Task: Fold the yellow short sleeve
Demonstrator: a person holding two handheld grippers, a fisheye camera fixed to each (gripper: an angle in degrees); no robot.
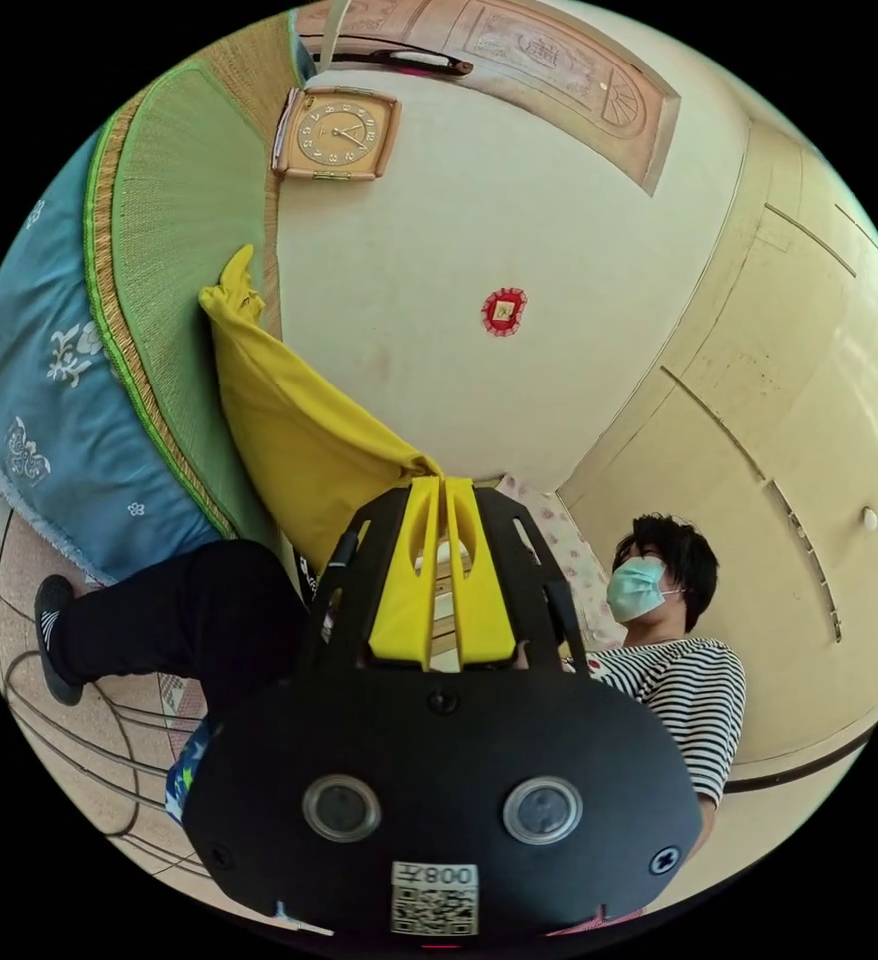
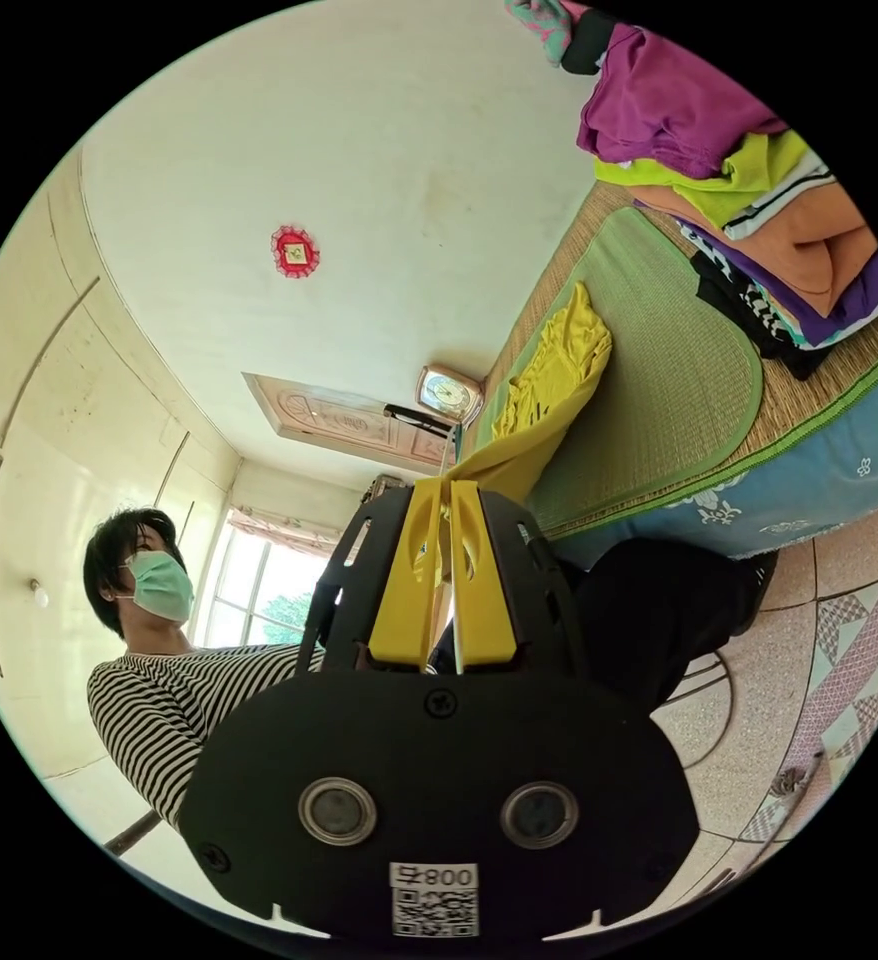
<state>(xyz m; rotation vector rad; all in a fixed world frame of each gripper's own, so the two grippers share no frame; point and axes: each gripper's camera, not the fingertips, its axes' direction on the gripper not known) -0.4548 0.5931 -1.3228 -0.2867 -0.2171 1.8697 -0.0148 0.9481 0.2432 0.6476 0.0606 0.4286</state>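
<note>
The yellow short sleeve shirt [image 1: 289, 420] hangs stretched between both grippers, its far end trailing on the green mat [image 1: 174, 230]. In the left gripper view my left gripper [image 1: 443, 487] is shut on one pinched edge of the shirt, yellow jaws pressed together. In the right gripper view the shirt [image 2: 549, 395] runs from the green mat [image 2: 659, 370] to my right gripper [image 2: 446, 488], which is shut on another edge of it. Both views are tilted far over, towards the ceiling and walls.
A pile of folded clothes [image 2: 749, 190] lies on the far part of the mat. A blue bed cover [image 1: 39, 400] hangs over the edge to a tiled floor [image 2: 839, 640]. A person in a striped top [image 1: 684, 690] and dark trousers [image 1: 179, 620] stands close by. A wall clock [image 1: 337, 133].
</note>
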